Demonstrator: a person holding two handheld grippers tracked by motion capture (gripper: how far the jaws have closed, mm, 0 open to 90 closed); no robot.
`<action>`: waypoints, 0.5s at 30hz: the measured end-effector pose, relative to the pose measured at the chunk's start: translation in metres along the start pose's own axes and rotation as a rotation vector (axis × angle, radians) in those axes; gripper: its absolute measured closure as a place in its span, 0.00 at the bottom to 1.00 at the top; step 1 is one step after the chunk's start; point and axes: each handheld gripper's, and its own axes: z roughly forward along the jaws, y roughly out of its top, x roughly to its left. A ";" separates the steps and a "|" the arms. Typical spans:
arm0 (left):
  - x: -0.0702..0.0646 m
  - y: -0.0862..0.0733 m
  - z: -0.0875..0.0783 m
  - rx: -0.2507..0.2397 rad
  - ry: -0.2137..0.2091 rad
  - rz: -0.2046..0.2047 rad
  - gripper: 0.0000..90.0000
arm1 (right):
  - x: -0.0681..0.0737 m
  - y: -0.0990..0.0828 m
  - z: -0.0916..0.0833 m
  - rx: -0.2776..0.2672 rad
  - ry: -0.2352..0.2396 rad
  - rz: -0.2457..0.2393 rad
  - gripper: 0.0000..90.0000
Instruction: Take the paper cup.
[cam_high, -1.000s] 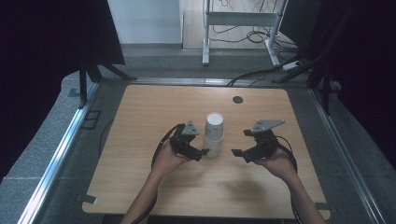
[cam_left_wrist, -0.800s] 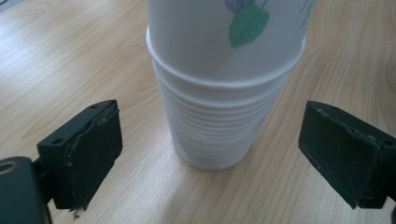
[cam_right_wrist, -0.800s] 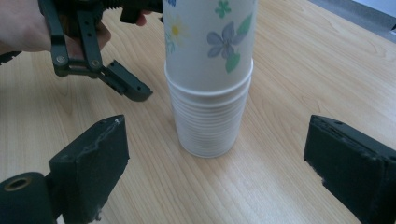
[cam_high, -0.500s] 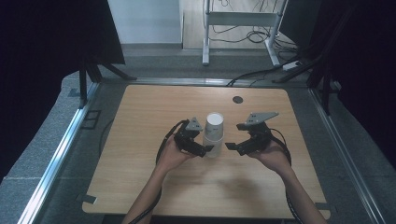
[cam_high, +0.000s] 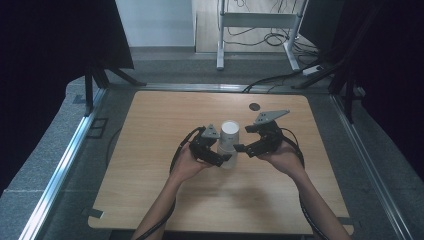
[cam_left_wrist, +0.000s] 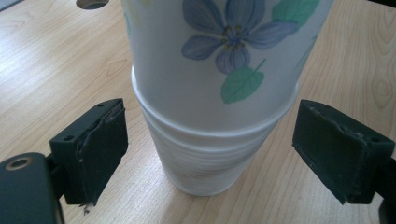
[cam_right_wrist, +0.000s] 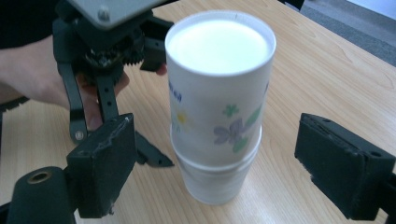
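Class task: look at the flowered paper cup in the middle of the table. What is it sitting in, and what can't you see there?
The flowered cup sits nested in a plain white cup that stands on the table. Its lower part is covered by the white cup's wall, so whether anything lies between them cannot be seen.

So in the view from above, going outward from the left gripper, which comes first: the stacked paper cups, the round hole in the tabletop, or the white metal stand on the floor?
1. Stacked paper cups: between the jaws of the left gripper, mid-table.
2. Round hole: farther back, near the table's far edge.
3. White metal stand: farthest, on the floor beyond the table.
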 end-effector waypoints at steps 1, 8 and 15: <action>0.000 0.000 0.000 0.000 -0.001 0.000 0.11 | 0.000 0.002 0.001 0.000 0.001 0.000 0.14; 0.000 0.002 0.001 -0.007 -0.002 -0.003 0.15 | -0.003 0.016 0.009 0.005 0.009 0.011 0.14; 0.002 0.002 0.002 -0.009 -0.010 -0.008 0.16 | -0.004 0.025 0.015 0.007 0.013 0.012 0.14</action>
